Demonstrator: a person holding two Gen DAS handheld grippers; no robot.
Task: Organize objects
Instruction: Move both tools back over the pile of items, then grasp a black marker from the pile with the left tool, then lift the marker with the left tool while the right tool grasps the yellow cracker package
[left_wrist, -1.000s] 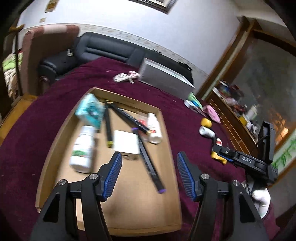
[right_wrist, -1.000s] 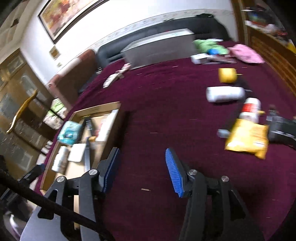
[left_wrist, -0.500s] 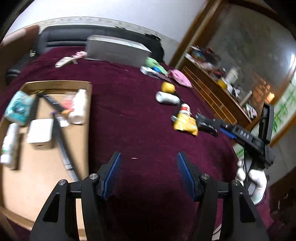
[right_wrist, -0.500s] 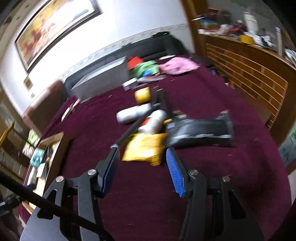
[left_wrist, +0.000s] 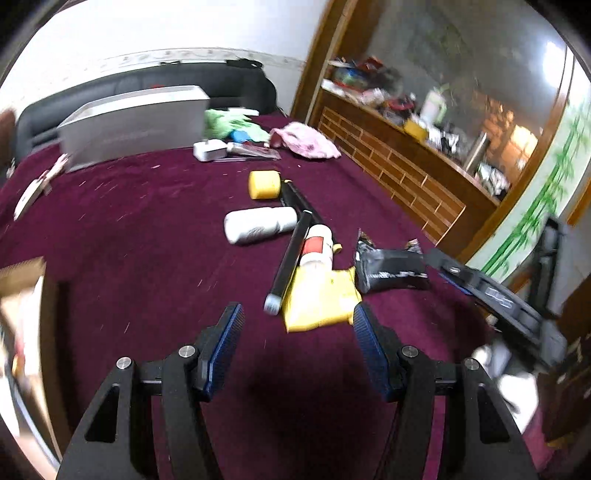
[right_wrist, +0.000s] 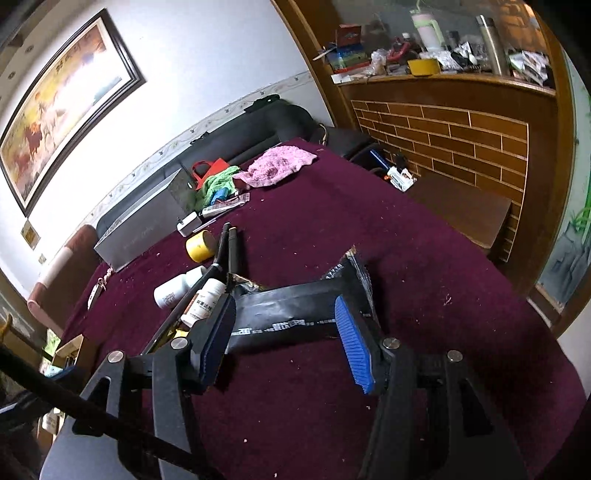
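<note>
Your maroon table (right_wrist: 424, 229) carries a silver box (left_wrist: 133, 123) at its far edge. A black packet (right_wrist: 291, 310) lies mid-table toward the right edge; your right gripper (right_wrist: 286, 332) is opening around it, not pressing. Your left gripper (left_wrist: 297, 350) stands half-wide and empty just short of the yellow packet (left_wrist: 319, 301), beside a white bottle (left_wrist: 260, 224).

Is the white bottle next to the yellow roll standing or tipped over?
Tipped over: the white bottle lies on its side on the maroon cloth, just nearer than the yellow roll.
</note>
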